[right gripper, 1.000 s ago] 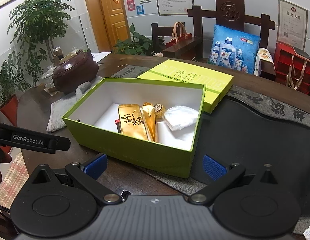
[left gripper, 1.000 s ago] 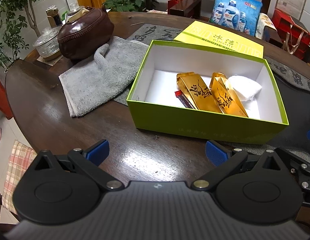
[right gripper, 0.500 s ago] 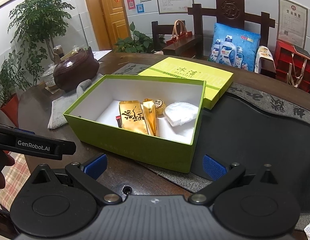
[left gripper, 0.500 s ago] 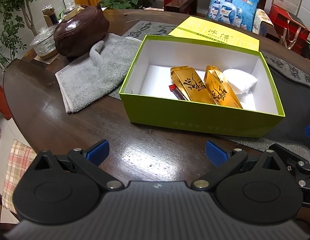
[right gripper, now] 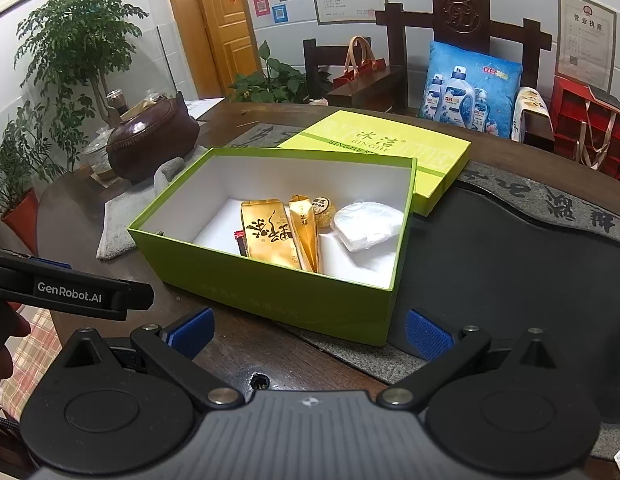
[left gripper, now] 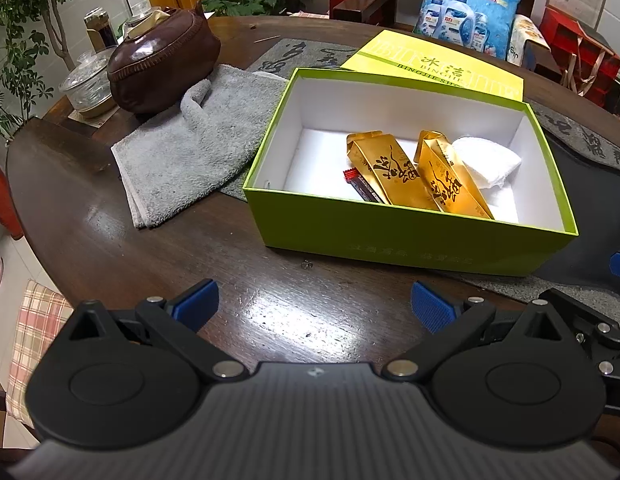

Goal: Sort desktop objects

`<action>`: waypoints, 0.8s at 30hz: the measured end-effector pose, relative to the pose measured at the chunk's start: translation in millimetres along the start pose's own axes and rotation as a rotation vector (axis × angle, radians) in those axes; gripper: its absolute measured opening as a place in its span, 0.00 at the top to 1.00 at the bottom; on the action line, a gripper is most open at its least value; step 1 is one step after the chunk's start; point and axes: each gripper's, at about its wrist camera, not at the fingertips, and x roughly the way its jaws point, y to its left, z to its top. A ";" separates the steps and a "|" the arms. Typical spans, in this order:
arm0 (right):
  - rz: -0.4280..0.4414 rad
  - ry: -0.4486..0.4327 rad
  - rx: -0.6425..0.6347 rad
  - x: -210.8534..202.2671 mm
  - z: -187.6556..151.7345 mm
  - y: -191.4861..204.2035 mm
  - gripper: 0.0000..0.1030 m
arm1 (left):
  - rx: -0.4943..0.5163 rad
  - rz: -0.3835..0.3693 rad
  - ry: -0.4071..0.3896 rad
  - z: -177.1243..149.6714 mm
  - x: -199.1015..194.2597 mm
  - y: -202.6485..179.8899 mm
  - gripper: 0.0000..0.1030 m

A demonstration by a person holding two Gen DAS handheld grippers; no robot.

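An open green box point(left gripper: 409, 240) point(right gripper: 270, 288) stands on the dark round table. Inside lie two gold tea packets point(left gripper: 383, 170) point(right gripper: 266, 232), a small red-tipped dark sachet point(left gripper: 359, 186), a white wrapped pad point(left gripper: 485, 160) point(right gripper: 367, 222) and a round gold-wrapped piece point(right gripper: 323, 210). Its yellow-green lid point(left gripper: 433, 66) point(right gripper: 373, 146) lies behind the box. My left gripper point(left gripper: 313, 306) is open and empty, low over the table in front of the box. My right gripper point(right gripper: 308, 332) is open and empty, near the box's front right corner.
A grey towel point(left gripper: 186, 144) lies left of the box, with a brown leather pouch point(left gripper: 162, 68) and glass cups point(left gripper: 86, 84) behind it. A dark mat point(right gripper: 509, 260) covers the table at the right. Chairs, bags and plants stand beyond the table.
Both grippers have drawn slightly back and up from the box; the view into it has widened. Both stay open and empty. The box contents have not moved.
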 end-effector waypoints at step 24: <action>-0.069 0.059 -0.056 17.7 7.1 13.8 0.00 | -0.034 0.003 0.008 6.3 11.6 18.3 0.00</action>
